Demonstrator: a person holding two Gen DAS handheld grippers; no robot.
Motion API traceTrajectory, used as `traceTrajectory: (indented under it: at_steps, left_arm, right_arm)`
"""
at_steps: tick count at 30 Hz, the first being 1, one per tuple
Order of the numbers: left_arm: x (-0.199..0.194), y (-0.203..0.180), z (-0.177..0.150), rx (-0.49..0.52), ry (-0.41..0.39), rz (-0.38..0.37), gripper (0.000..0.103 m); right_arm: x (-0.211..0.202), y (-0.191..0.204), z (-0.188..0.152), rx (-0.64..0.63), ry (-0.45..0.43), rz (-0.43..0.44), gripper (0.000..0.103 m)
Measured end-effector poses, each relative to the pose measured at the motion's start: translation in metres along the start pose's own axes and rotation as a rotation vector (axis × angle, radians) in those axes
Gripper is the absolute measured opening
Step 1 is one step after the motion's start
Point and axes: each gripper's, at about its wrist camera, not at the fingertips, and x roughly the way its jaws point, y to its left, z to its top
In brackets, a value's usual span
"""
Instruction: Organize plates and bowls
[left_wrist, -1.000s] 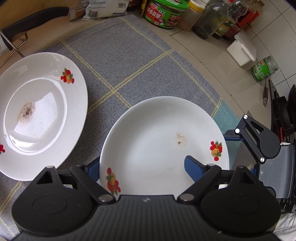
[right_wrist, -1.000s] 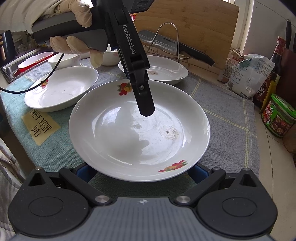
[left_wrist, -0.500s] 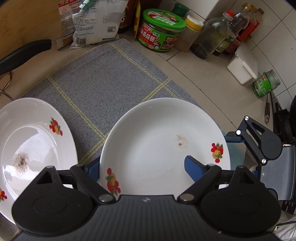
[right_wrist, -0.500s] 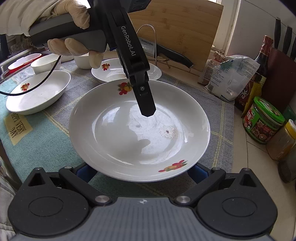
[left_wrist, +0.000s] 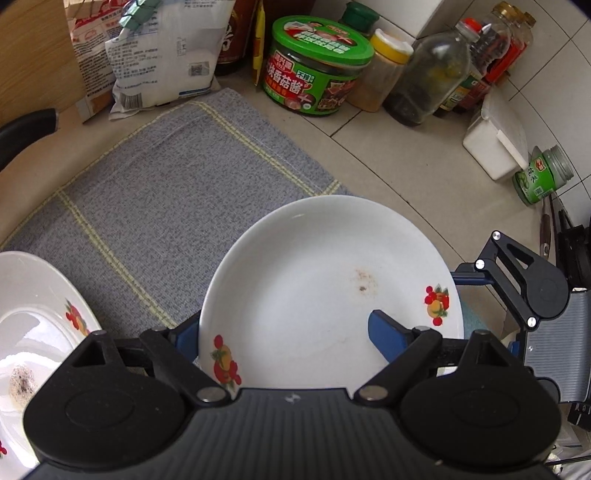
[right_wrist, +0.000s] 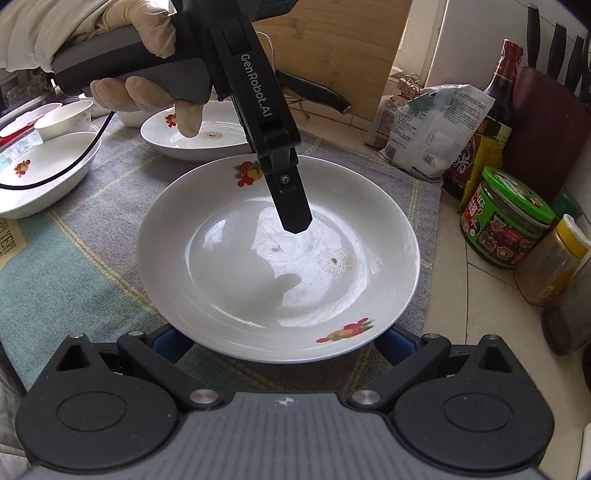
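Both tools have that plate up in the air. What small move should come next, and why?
Probably lower the plate onto the bare grey cloth beneath it. The left tool grips one rim, the right tool is under the opposite one, and the jars stand close beside it.

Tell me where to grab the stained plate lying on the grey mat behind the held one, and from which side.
Grip the stained plate by its raised rim, one finger over, one under: the flared edge stands clear of the grey mat. Come from the near side; a knife and cutting board stand behind it.
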Motion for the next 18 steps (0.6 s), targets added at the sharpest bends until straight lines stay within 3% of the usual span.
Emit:
traceTrajectory:
  at_steps: [18]
  left_arm:
    - [0.0107, 0.0015, 0.0095, -0.004, -0.002, 0.017, 0.089]
  right_arm:
    - [0.0059, -0.0091, -0.0013, 0.031, 0.002, -0.006, 0.103]
